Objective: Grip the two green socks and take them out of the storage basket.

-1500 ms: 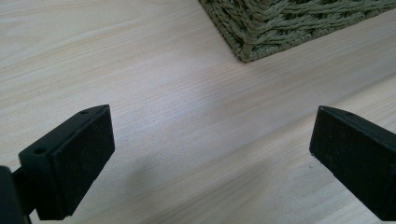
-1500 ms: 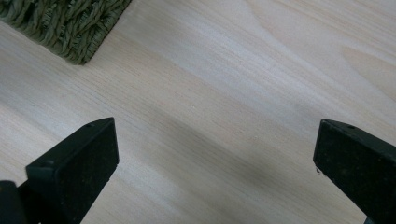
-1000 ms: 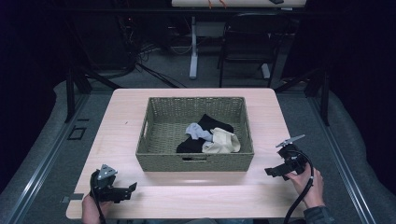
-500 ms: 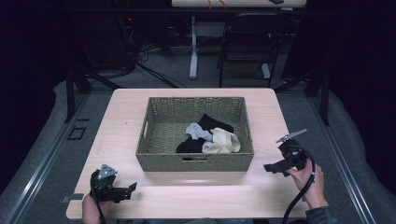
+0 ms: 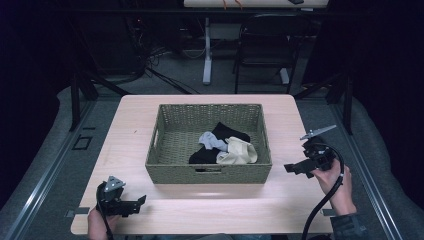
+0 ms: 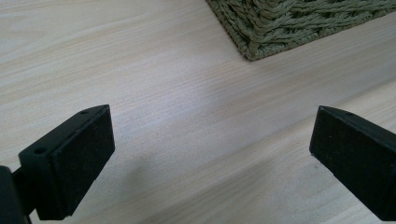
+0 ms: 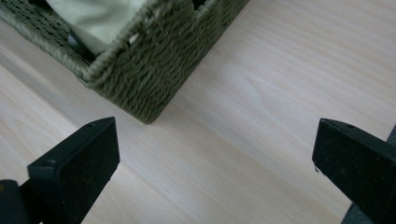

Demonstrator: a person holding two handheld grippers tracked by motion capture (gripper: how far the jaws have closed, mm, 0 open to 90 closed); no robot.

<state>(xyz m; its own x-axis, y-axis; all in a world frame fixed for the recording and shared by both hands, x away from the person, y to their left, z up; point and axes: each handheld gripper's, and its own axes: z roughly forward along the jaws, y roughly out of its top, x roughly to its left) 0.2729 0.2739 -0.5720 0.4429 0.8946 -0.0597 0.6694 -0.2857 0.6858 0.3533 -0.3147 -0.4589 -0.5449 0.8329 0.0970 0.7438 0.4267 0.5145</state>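
Two tongs, left (image 5: 136,202) and right (image 5: 292,168), spread empty beside one basket (image 5: 207,175) holding four socks (image 5: 222,145).

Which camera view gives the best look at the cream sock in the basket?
The high view: the cream sock lies whole in the basket, beside black and grey socks. The right gripper view catches just a pale patch of it over the basket's corner. The left gripper view shows one basket corner and bare table.

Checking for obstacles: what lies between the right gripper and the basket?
Bare tabletop, as the right gripper view shows between the right gripper and the basket.
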